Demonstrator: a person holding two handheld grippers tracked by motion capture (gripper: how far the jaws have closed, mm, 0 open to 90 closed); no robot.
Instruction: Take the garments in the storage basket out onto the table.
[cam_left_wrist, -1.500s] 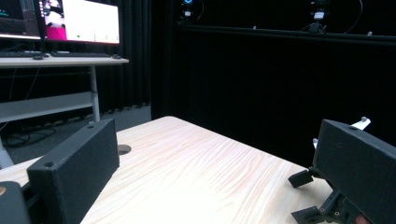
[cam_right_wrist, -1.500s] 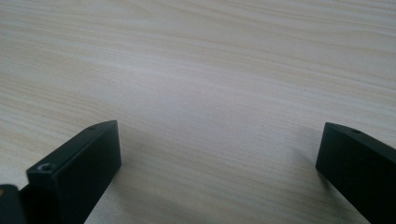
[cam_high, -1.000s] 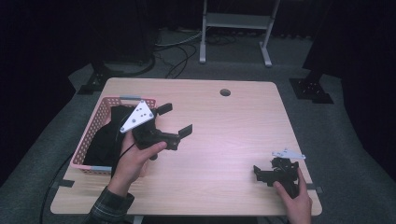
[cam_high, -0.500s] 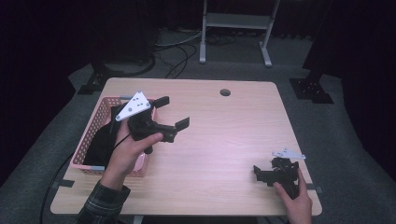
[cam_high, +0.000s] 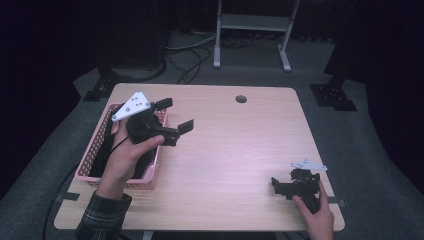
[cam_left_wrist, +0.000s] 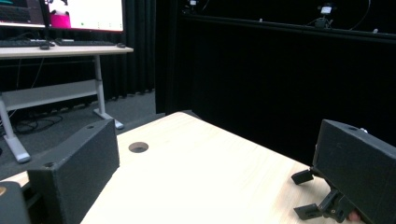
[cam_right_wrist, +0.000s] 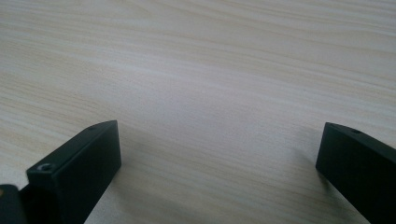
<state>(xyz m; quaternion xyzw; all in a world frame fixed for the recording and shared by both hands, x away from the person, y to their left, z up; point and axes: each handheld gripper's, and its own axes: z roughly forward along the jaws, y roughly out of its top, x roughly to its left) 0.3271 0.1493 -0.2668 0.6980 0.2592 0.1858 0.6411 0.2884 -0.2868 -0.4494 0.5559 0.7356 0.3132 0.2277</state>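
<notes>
Fingers (cam_high: 165, 103) spread beside pink basket (cam_high: 95, 152), nothing between.

Recording lab or studio: a pale wooden table (cam_high: 225, 150) stands on grey carpet, enclosed by black curtains (cam_left_wrist: 261, 84). Behind the table are a metal stand (cam_high: 252, 30) and floor cables (cam_high: 185, 55); beyond it, a desk (cam_left_wrist: 56, 51) bearing monitors (cam_left_wrist: 88, 14).

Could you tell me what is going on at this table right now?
A person sits at a wooden table with a two-jaw tool in each hand. The left tool is raised beside the pink basket at the table's left edge, jaws open and holding nothing. The right tool sits low at the near right corner, also open and empty over bare wood.
</notes>
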